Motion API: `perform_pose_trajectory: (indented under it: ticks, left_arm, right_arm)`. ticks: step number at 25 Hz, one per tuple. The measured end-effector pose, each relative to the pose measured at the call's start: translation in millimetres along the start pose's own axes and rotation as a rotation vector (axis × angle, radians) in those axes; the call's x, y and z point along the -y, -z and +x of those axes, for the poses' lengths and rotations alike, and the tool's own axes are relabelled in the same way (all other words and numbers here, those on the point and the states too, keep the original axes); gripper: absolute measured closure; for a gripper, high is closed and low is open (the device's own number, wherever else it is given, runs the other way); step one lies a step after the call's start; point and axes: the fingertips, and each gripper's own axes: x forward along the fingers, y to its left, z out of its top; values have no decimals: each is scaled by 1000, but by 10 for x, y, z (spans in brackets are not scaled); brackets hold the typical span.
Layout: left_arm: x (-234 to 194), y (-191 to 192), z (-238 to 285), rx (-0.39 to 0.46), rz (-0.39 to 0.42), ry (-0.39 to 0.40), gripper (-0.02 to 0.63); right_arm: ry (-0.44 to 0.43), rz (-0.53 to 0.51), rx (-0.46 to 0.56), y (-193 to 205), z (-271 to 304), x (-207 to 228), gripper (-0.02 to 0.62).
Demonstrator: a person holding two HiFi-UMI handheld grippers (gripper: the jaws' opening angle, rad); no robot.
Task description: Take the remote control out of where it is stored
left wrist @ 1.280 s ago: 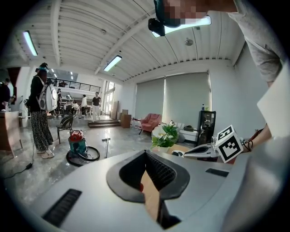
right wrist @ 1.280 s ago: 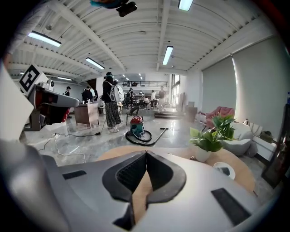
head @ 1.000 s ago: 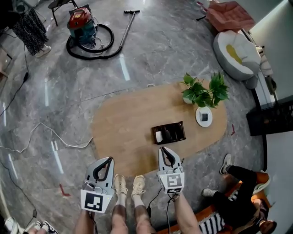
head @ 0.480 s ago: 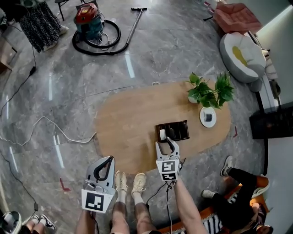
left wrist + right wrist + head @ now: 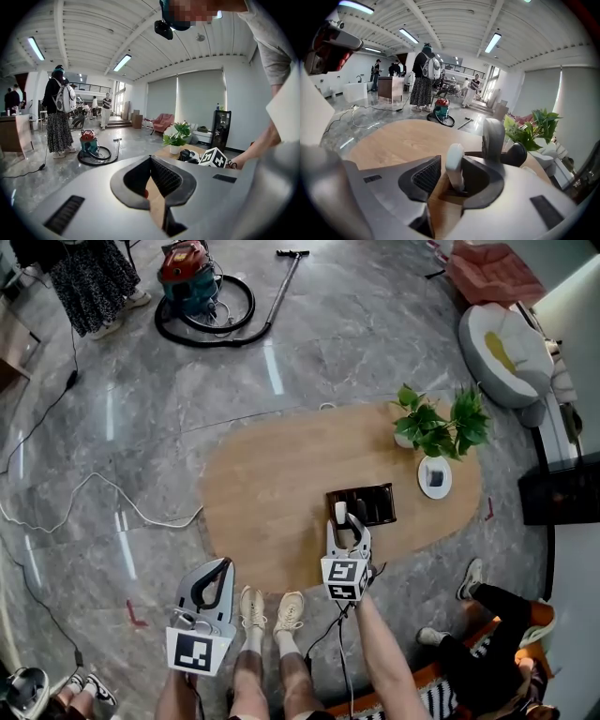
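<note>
Oval wooden coffee table [image 5: 272, 493] seen from above, with a dark remote holder [image 5: 384, 488] near its front edge. The task is only beginning: the white remote control [image 5: 454, 164] stands upright in the holder's left end, not yet lifted. The right gripper [image 5: 349, 527] has reached it. Its tongs have just been opening and are released, one on either side of the white remote, with a gap showing beside the ribbed pad, so nothing is grasped. What is left, as I judge it, is clamping the remote and drawing it up and out. The left gripper [image 5: 150, 158] is held back off the table, tongs clenched together and empty.

Counted: three remotes in the one holder – white, grey [image 5: 493, 136] and black [image 5: 516, 153]. Also on the table are one potted plant [image 5: 439, 426] and one round white dish [image 5: 435, 465]. One vacuum cleaner [image 5: 192, 282] sits on the floor beyond.
</note>
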Motion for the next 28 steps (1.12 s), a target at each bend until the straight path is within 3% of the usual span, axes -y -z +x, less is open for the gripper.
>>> perform_pose_trajectory:
  ticks: [2, 15, 28]
  left_arm:
    - [-4, -7, -11, 2, 0, -1, 601]
    - [-35, -71, -118, 18, -5, -22, 601]
    - [-153, -268, -195, 49, 8, -47, 601]
  right_arm:
    - [13, -4, -1, -12, -9, 29, 483]
    - [34, -43, 27, -149, -224, 91, 499]
    - [-24, -112, 144, -727, -552, -143, 499]
